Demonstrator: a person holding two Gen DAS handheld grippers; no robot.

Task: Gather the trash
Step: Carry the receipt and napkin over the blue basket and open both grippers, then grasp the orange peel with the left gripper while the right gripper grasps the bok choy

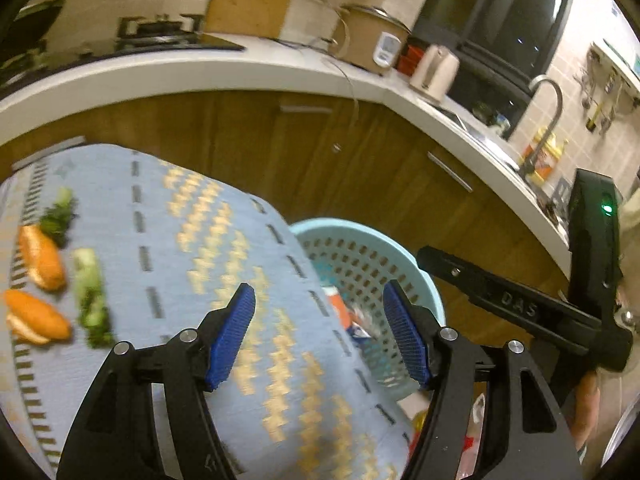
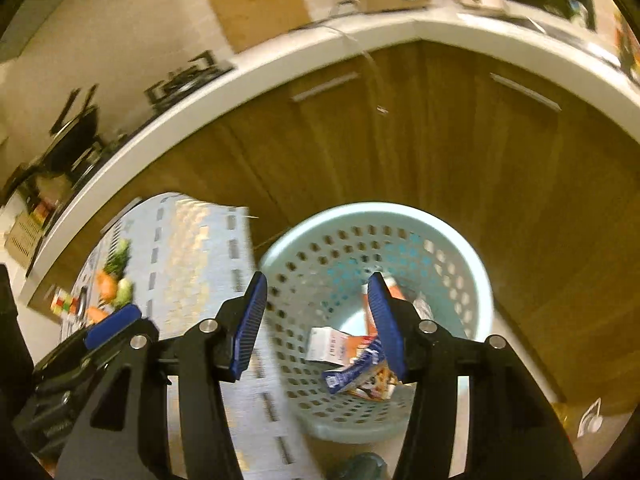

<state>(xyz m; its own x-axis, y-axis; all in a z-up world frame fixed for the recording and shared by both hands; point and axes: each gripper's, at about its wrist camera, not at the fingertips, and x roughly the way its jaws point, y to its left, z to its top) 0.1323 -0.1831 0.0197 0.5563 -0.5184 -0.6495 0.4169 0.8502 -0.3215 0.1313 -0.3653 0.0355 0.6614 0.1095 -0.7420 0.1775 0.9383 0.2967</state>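
Note:
A light blue perforated basket [image 2: 376, 210] stands on the floor beside a table with a blue patterned cloth [image 1: 208, 240]. Several crumpled wrappers [image 2: 352, 364] lie at the bottom of the basket. My right gripper [image 2: 318, 292] hangs open above the basket with nothing between its pads. My left gripper [image 1: 320, 300] is open too, over the cloth's right edge and the basket [image 1: 360, 228], and holds nothing. Two orange peels [image 1: 40, 260] and green vegetable scraps [image 1: 92, 296] lie on the cloth at the far left. The right gripper's black body [image 1: 520, 308] reaches in from the right.
Wooden cabinets [image 2: 440, 140] under a white counter [image 1: 240, 68] curve behind the basket. A rice cooker [image 1: 372, 36], a kettle [image 1: 434, 68] and a faucet [image 1: 548, 108] stand on the counter. More litter [image 1: 472, 432] lies on the floor near the basket.

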